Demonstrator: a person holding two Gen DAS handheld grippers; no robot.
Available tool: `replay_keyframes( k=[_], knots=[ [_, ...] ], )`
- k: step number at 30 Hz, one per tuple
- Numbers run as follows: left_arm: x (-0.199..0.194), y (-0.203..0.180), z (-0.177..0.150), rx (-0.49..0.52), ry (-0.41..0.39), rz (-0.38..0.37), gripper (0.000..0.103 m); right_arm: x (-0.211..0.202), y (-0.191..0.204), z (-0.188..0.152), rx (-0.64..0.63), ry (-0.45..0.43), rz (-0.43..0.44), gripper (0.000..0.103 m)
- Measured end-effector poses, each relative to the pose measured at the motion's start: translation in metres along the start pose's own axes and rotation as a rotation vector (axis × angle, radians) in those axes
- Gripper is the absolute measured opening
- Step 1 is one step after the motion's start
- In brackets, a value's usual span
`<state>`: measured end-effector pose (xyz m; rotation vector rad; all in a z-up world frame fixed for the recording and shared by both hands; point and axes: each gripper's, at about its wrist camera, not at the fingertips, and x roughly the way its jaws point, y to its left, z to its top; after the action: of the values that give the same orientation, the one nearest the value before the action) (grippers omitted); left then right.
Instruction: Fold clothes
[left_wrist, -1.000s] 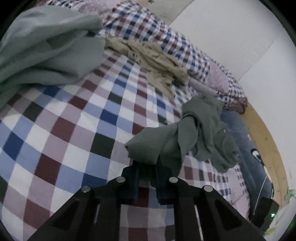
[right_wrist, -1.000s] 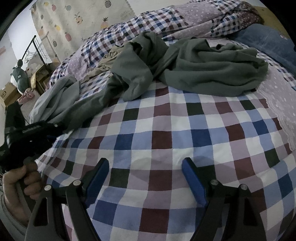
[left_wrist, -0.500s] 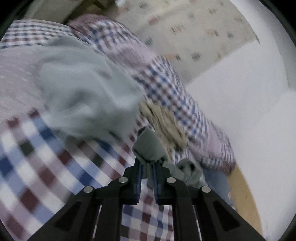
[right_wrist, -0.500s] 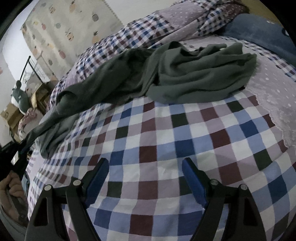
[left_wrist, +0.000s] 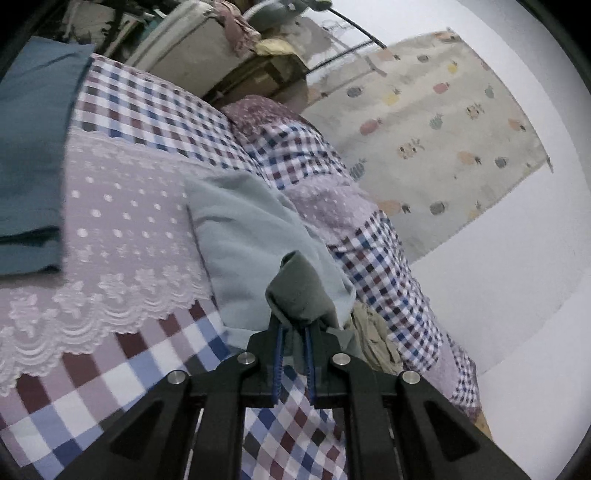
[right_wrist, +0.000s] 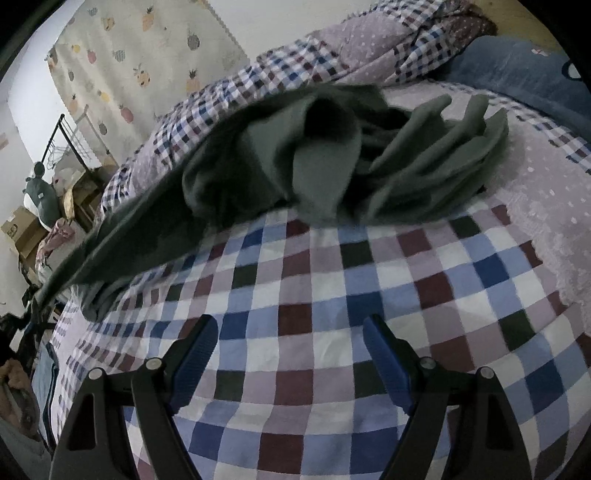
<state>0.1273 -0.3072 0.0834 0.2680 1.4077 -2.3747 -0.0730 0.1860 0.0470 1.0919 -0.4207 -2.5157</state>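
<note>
My left gripper (left_wrist: 293, 332) is shut on a corner of the dark green garment (left_wrist: 301, 291), whose pinched end sticks up above the blue pads. In the right wrist view the same dark green garment (right_wrist: 266, 173) stretches in a long band from the lower left up to a crumpled heap at the middle of the checked bed cover (right_wrist: 332, 295). My right gripper (right_wrist: 290, 350) hovers open over the checks in front of that heap, nothing between its fingers. A pale grey-green garment (left_wrist: 255, 240) lies just beyond the left gripper.
A beige garment (left_wrist: 373, 339) lies bunched to the right of the left gripper. A blue folded piece (left_wrist: 29, 147) rests at the far left. A blue pillow (right_wrist: 517, 74) sits at the bed's far right. A pineapple-print curtain (left_wrist: 424, 122) and cluttered furniture (right_wrist: 37, 206) stand beyond the bed.
My left gripper has pulled the dark green garment away to the left and swung round, stretching the cloth into a long band. The right gripper stayed open over the cover.
</note>
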Motion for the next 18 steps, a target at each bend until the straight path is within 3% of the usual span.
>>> replay_keyframes(
  k=[9,18],
  knots=[
    [-0.036,0.047,0.033,-0.102,-0.168,0.174,0.009,-0.032,-0.020,0.015,0.057,-0.157,-0.033,0.085],
    [-0.043,0.067,0.043,-0.091,-0.241,0.322,0.009,-0.024,-0.013,0.013,0.027,-0.131,-0.047,0.085]
  ],
)
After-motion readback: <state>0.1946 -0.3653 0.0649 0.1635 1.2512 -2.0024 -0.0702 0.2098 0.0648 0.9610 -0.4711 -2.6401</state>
